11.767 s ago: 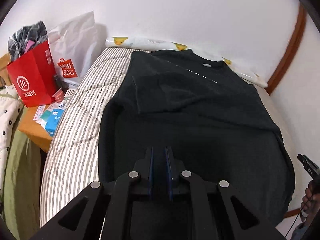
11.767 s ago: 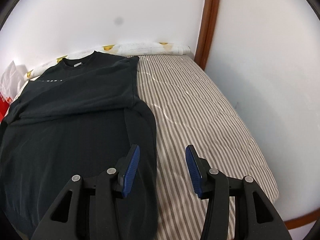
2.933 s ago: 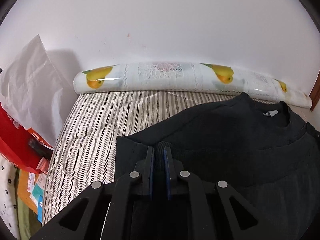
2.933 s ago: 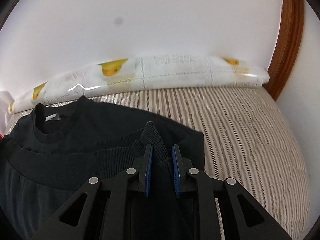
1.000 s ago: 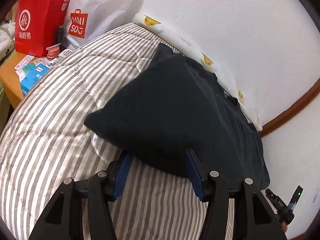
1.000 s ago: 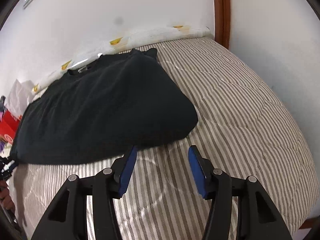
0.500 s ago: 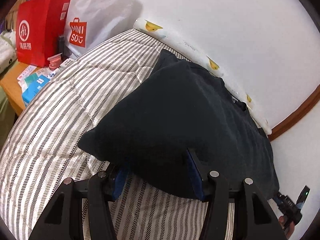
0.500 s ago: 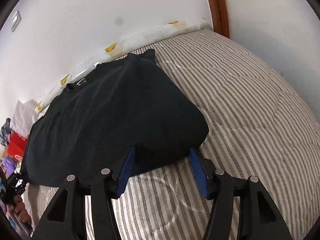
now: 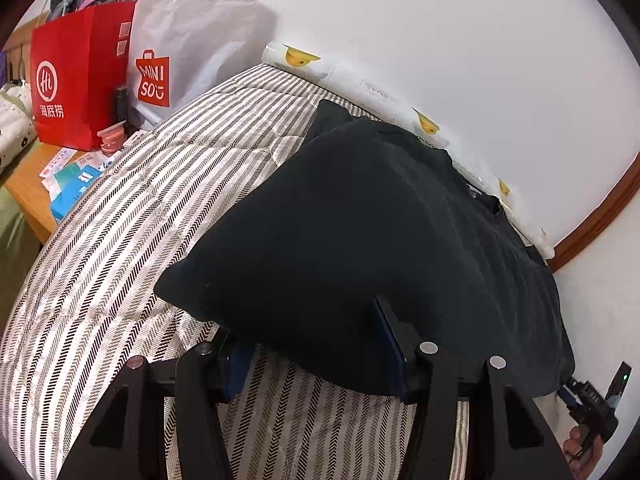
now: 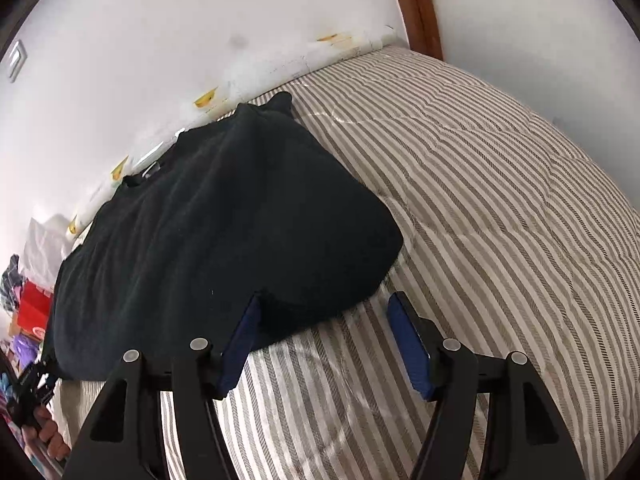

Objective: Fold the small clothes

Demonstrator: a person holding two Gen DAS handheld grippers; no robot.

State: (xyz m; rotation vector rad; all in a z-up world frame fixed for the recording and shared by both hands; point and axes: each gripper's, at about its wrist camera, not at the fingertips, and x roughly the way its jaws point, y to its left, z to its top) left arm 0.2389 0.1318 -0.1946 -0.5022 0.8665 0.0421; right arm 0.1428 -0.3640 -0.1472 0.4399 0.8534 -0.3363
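One folded black sweater (image 9: 360, 220) on striped bed (image 10: 500, 200), both claws apart

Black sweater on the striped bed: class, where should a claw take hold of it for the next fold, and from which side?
Grip the black sweater at its near folded edge, by the two corners, coming in low from the near side of the bed. That edge is thick and bulges slightly off the cover, so a finger could probably slip underneath. The far edge lies against the wall.
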